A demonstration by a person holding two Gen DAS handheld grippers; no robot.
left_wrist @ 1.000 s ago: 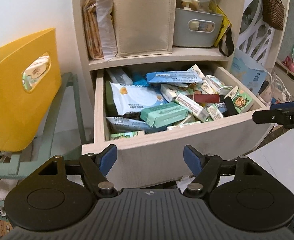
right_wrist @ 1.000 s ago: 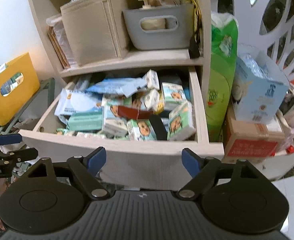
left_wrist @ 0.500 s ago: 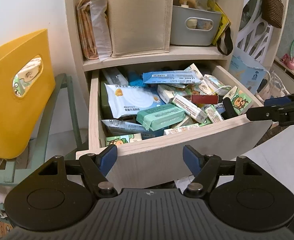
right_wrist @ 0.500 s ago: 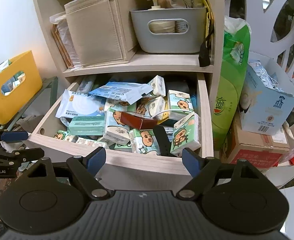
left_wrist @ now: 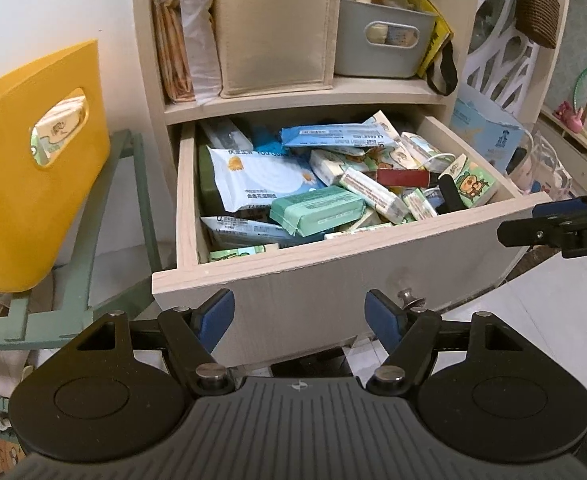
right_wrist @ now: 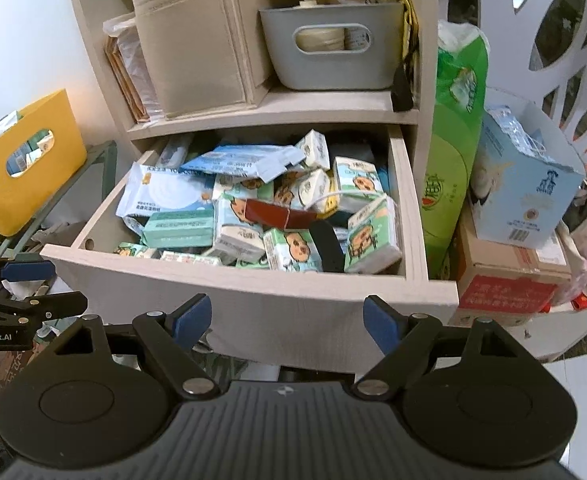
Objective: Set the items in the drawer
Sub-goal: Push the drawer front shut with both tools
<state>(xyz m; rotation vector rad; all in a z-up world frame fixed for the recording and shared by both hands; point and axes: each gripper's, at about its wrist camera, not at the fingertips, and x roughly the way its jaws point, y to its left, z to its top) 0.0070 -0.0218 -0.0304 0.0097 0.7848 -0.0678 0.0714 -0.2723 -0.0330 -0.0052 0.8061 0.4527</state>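
The wooden drawer stands pulled out of the shelf unit, also in the right wrist view. It is full of tissue packs, wipes packets, a green pack and a dark red box. Its small metal knob shows on the front panel. My left gripper is open and empty, just in front of the drawer front. My right gripper is open and empty, also close to the front panel. Each gripper shows at the edge of the other's view.
A yellow bin with tissue packs sits on a green rack left of the drawer. Above the drawer, a beige fabric box and grey basket fill the shelf. Boxes and a green pack stand on the right.
Both grippers have pulled back and risen a little from the drawer; the drawer front and its knob now show more fully. Both stayed open and empty.
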